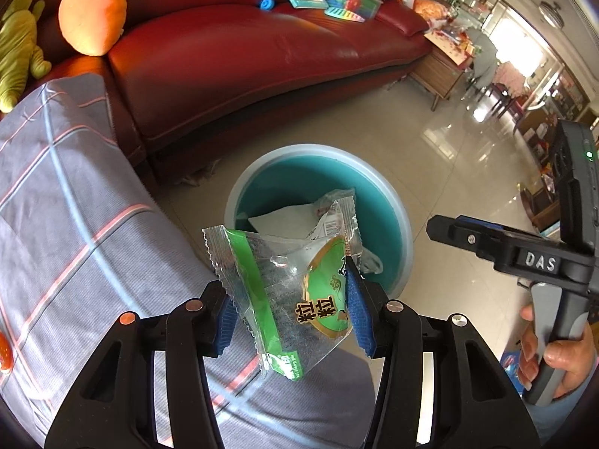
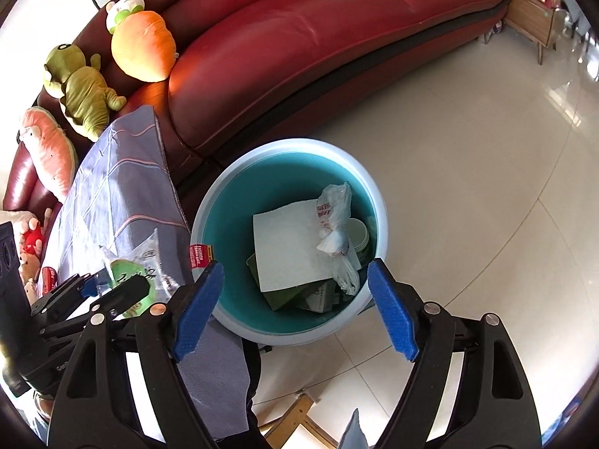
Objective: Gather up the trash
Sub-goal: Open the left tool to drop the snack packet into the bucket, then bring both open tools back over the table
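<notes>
Above the teal bin, left tool pinches a wrapper; right tool gapes empty.

floor: pale glossy tiles with thin grout lines, catching window glare.
trash bin: round, pale rim, teal inside, standing on the floor just in front of the sofa, beside the cloth-covered table.
sofa: dark red leather, standing on the floor.
table: covered with a grey checked cloth.
wooden cabinet: on thin legs, at the sofa's far end.
</notes>
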Motion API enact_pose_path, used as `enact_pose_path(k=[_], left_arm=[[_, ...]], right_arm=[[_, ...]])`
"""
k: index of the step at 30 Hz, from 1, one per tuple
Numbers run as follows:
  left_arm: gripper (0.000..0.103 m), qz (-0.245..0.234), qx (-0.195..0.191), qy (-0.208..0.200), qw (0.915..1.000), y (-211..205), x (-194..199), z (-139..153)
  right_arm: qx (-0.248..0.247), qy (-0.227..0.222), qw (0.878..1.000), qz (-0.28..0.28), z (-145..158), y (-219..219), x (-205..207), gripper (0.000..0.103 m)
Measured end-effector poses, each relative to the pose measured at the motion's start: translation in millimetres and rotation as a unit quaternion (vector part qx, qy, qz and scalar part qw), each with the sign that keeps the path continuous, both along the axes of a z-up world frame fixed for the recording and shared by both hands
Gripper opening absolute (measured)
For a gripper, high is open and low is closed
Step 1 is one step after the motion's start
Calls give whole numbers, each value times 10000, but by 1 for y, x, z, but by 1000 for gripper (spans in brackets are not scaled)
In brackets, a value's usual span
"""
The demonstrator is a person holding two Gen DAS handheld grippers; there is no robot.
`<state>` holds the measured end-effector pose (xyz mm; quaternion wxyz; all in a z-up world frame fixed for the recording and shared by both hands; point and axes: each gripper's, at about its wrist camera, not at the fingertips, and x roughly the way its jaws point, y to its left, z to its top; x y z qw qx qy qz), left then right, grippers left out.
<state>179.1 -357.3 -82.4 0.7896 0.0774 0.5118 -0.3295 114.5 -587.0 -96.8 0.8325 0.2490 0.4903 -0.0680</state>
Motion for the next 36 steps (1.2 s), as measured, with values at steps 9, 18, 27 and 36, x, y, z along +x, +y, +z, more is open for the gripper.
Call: enact_pose_path(k=[9,18,27,36], left_arm=[[85,-42,-55,-56,10000,-15,-1,-2],[94,121,37,-17,9999,2,-6,1],[96,350,70,41,9994,30,-9,6],[96,598,-27,-99,9982,66,-19,22]], right_arm=[[-131,4,9998,-159,8,-3,-4,76],[-206,141,9995,-212,7,0,-5,84],[-288,303,9990,-133,9,15,-7,86],[-464,252,9986,34,26,46,-14,86]])
